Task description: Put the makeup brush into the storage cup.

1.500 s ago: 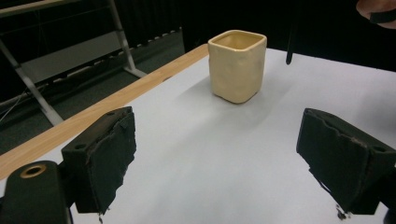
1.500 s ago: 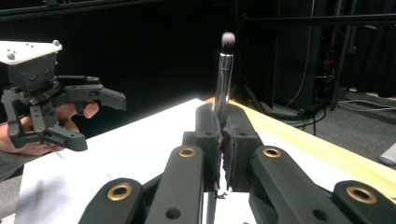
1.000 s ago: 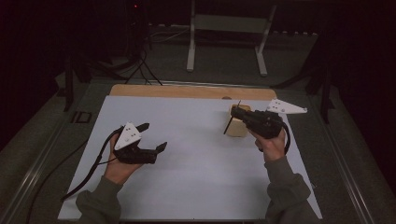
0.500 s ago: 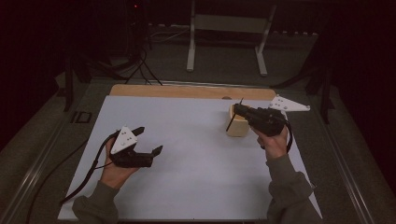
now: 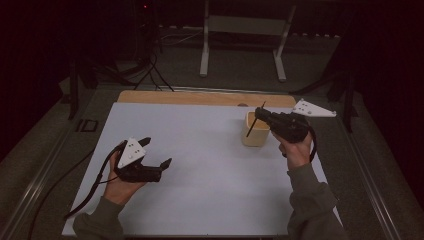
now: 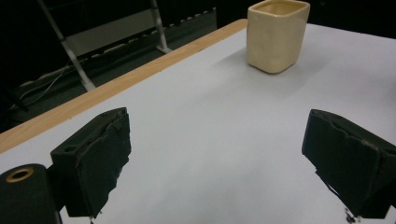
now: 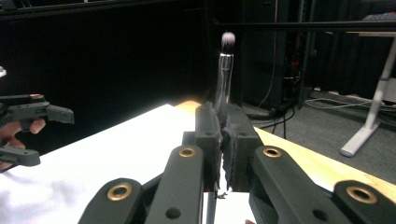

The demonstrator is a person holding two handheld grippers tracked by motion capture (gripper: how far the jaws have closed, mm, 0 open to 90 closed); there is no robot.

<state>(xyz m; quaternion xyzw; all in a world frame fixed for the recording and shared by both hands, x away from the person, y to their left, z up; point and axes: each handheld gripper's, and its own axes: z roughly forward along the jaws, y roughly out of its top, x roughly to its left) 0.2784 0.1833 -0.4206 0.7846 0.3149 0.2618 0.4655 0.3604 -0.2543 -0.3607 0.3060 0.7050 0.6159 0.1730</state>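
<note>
A cream cup (image 5: 257,136) stands on the white table top (image 5: 200,150) at the right; it also shows upright in the left gripper view (image 6: 276,35). My right gripper (image 5: 260,111) hovers just above the cup, shut on a thin dark make-up brush (image 5: 251,127) that slants down in front of the cup's mouth. In the right gripper view the brush (image 7: 224,65) rises bristles-up from between the closed jaws of the right gripper (image 7: 223,116). My left gripper (image 5: 157,151) rests open and empty at the table's left, with only bare table between its jaws (image 6: 215,154).
A wooden strip (image 5: 200,97) runs along the table's far edge. Beyond it stand a white metal frame (image 5: 240,40) and dark cables on the floor. A cable (image 5: 95,185) trails from the left gripper toward the front left corner.
The right gripper with the brush has drifted slightly up and to the right. The left gripper has barely moved.
</note>
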